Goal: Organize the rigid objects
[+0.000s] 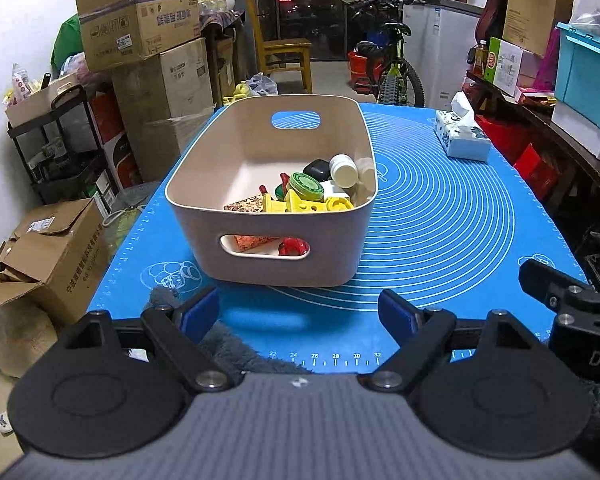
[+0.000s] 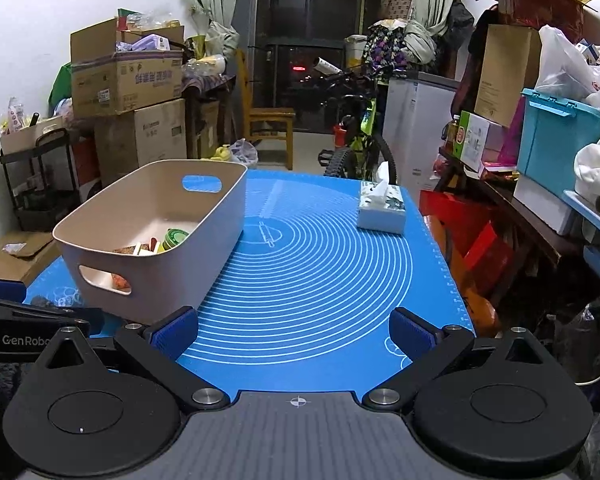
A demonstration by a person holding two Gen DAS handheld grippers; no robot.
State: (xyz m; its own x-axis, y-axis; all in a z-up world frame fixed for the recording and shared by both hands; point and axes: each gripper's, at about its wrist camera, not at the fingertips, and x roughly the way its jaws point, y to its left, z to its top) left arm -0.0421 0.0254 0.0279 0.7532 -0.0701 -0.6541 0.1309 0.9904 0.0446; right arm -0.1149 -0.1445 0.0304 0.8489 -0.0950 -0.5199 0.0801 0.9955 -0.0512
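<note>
Beige plastic bin (image 1: 260, 216) sits on your blue mat (image 1: 440, 220), left of centre, handle cut-outs at both ends. Inside it, piled at the near right end: green round tin (image 1: 307, 186), white bottle (image 1: 343, 171), black block (image 1: 317, 169), yellow toy pieces (image 1: 300, 204), cork-patterned wedge (image 1: 246, 205), red piece (image 1: 293, 247) showing through the near handle slot. Your left gripper (image 1: 299, 312) hangs just short of the bin, jaws spread wide, nothing between them. Your right gripper (image 2: 294, 330) sits over bare mat right of the bin, also wide apart and empty. Tissue box (image 2: 381, 210) stands at the far right of the mat, well apart from the bin.
</note>
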